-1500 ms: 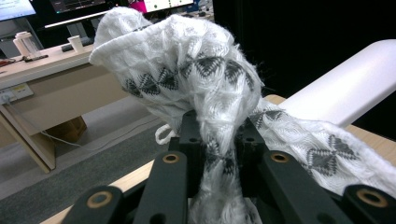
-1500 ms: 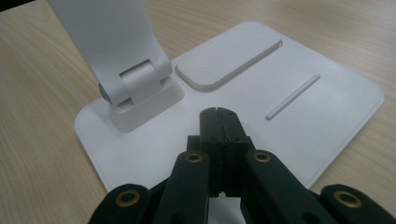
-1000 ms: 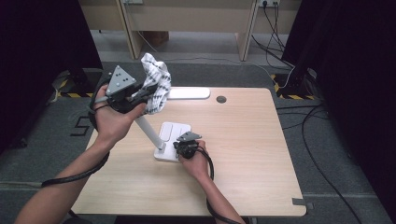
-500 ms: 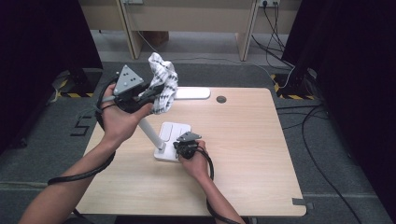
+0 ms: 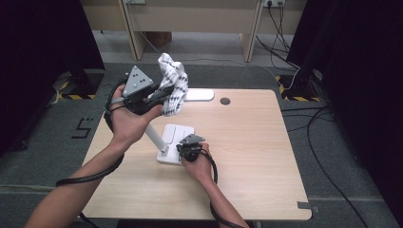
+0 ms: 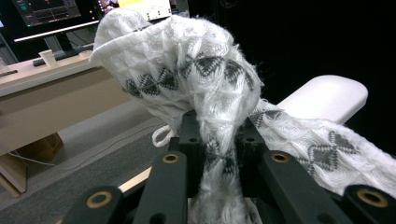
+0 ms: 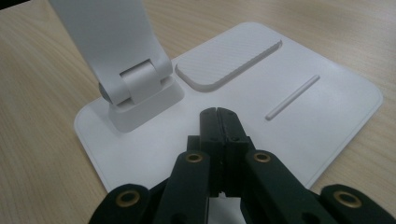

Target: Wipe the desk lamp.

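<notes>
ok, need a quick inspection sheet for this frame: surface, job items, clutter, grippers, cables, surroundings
Surface: light wood table, bare apart from the lamp.
Job's things: white cloth with black diamond pattern, bunched and lifted beside the lamp head; white desk lamp base flat on the table, arm hinged up from it.
Clutter: nothing seen; a round dark grommet sits near the far edge.
Grippers: left gripper shut on the cloth, held up above the table's left side; right gripper shut, empty, tips at the lamp base; contact cannot be told.
Cables: a black cable trails from each gripper; loose cables on the floor to the right.
Surroundings: grey floor, wooden furniture behind, dark curtains at both sides.
</notes>
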A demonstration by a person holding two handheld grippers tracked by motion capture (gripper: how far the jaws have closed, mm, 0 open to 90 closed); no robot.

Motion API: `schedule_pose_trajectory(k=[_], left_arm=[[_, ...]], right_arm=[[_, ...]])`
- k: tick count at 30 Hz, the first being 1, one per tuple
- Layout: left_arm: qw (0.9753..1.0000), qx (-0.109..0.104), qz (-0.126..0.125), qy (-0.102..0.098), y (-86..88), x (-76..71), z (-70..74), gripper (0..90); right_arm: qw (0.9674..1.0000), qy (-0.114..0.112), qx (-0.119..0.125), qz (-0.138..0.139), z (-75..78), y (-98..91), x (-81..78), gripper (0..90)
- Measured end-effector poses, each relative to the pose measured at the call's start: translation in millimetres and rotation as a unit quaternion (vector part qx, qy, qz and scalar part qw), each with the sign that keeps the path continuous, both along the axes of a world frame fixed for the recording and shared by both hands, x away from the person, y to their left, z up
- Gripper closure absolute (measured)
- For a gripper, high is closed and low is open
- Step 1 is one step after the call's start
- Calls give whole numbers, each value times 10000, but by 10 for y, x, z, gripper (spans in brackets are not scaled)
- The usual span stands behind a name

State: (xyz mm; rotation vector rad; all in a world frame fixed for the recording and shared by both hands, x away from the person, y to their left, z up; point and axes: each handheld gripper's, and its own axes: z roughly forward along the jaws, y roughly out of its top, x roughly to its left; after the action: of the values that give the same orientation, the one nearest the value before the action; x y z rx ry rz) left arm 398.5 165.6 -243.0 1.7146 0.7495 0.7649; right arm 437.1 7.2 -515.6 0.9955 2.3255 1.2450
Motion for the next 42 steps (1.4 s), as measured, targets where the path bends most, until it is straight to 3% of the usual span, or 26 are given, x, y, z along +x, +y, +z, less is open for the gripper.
schedule_pose_trajectory(k=[42], left_arm=[[9989, 26, -434, -147, -574, 33, 66, 766]], right_arm=[[10000, -2, -3, 15, 0, 5, -7, 900]])
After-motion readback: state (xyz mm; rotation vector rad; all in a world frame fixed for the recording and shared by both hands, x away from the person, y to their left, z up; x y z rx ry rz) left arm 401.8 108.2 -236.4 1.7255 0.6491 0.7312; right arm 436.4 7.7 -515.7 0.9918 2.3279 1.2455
